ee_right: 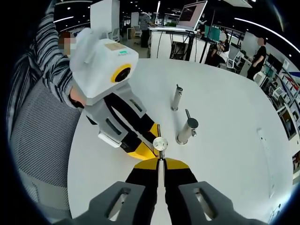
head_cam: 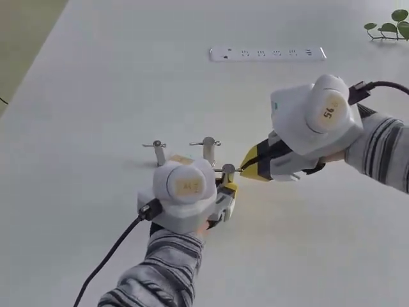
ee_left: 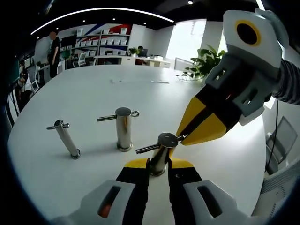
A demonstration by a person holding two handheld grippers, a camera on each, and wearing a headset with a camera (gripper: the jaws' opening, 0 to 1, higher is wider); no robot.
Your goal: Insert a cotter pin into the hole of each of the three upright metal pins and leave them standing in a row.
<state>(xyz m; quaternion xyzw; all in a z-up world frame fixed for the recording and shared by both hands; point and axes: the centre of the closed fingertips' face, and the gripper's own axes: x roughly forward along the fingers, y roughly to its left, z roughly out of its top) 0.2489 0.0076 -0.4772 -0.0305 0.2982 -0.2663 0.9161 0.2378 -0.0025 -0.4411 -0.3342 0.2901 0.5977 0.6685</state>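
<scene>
Left gripper view: left tongs (ee_left: 159, 165) hold metal pin (ee_left: 162, 149), right tongs (ee_left: 181, 137) seemingly cotter pin (ee_left: 147, 149).

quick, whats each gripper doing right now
left gripper: shut on the nearest pin
right gripper: shut on a cotter pin that sits in that pin's hole

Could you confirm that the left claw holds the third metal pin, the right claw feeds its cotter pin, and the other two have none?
No: in the left gripper view, the middle pin and far pin each carry a cotter pin. The left claw holds the third metal pin; the right claw feeds its cotter pin.
</scene>
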